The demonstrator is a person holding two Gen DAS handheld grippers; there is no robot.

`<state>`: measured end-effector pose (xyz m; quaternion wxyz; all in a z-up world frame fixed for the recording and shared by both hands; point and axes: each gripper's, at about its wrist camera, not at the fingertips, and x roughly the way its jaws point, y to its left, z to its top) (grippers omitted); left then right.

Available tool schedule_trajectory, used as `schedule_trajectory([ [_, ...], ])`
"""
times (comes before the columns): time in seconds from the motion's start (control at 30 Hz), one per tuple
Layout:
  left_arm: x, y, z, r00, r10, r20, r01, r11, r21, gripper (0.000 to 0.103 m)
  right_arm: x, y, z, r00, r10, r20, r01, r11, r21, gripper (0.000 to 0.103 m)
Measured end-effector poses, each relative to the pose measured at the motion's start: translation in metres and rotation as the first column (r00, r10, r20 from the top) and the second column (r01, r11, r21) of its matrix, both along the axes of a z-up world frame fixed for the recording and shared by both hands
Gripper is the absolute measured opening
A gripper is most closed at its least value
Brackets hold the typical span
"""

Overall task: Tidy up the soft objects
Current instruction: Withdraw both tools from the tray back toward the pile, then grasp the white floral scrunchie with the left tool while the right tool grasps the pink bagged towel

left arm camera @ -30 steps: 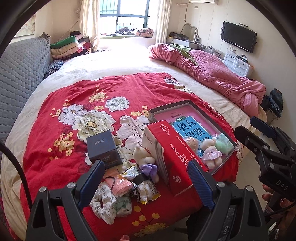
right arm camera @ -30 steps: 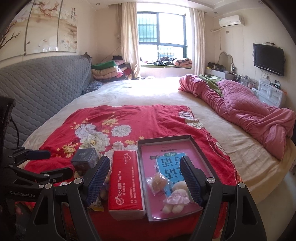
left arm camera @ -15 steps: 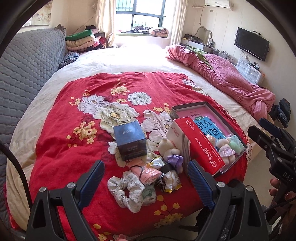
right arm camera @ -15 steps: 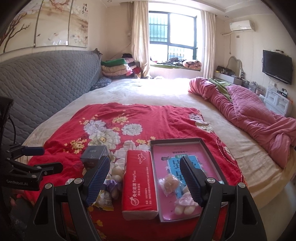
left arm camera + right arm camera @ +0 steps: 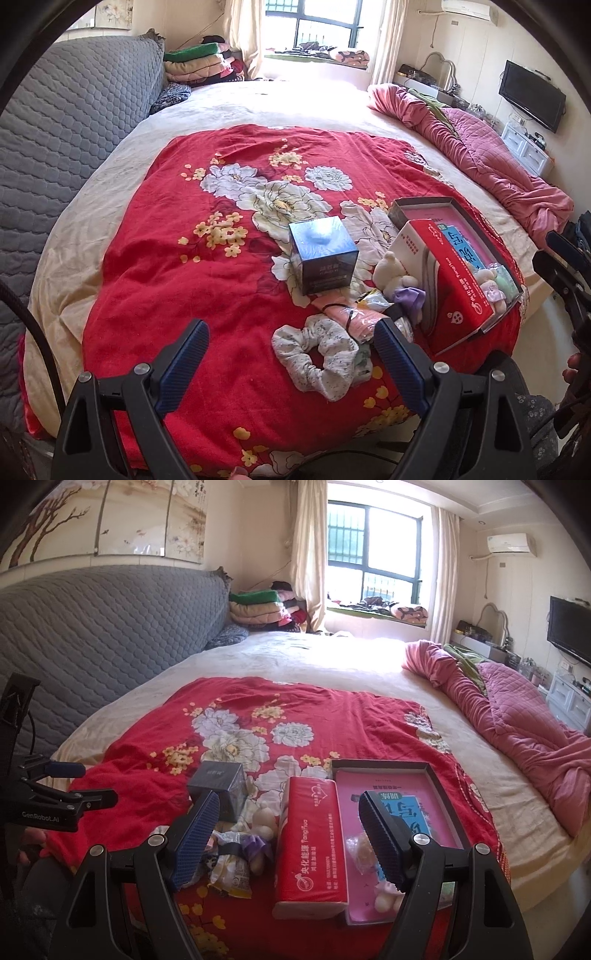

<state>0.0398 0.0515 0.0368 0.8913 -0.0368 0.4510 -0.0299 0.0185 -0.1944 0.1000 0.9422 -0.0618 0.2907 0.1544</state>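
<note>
Both cameras have pulled back and up over the last second, and the left one has swung toward the left, so the little pile now sits right of centre in its view instead of dead between the fingers. Left gripper (image 5: 291,360) has its jaws spread wide with nothing in them, hanging over the near edge of the red floral blanket (image 5: 177,266). Right gripper (image 5: 290,834) is the same deal, jaws apart and empty, parked above the red tissue pack (image 5: 310,853).

Soft stuff is split in two spots. A white scrunchie (image 5: 317,354), a pink fabric piece (image 5: 351,317) and a cream plush with a purple bow (image 5: 397,277) are still loose on the blanket near its front edge, between the dark blue box (image 5: 323,254) and the tissue pack. A few plush bits already lie in the near end of the shallow tray (image 5: 437,779) (the one with the pink book inside), just right of the tissue pack.

My read: we're between picks, lining up for the next loose item. The scrunchie looks closest to the left gripper, so it needs to drop down, shift right, straddle the fabric and close. It's floppy, so a low bite into the bunched part seems safest.
</note>
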Motion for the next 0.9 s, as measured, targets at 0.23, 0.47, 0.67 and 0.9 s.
schedule_trajectory([
  [0.23, -0.004, 0.006, -0.019, 0.999, -0.003, -0.039, 0.003, 1.0, -0.001, 0.091, -0.001, 0.019, -0.006, 0.998, 0.055, -0.009, -0.055, 0.998, -0.028, 0.079],
  [0.47, -0.006, 0.003, -0.036, 0.997, -0.04, -0.067, 0.036, 0.997, -0.062, 0.091, -0.002, 0.036, -0.022, 0.994, 0.1, -0.044, -0.103, 0.993, -0.056, 0.079],
  [0.67, -0.004, -0.008, -0.054, 0.992, -0.067, -0.104, 0.061, 0.996, -0.067, 0.091, -0.005, 0.051, -0.047, 0.985, 0.144, -0.093, -0.152, 0.984, -0.093, 0.079],
  [0.9, 0.003, -0.016, -0.078, 0.983, -0.097, -0.154, 0.086, 0.994, -0.074, 0.091, -0.003, 0.06, -0.066, 0.976, 0.178, -0.126, -0.192, 0.975, -0.115, 0.079],
])
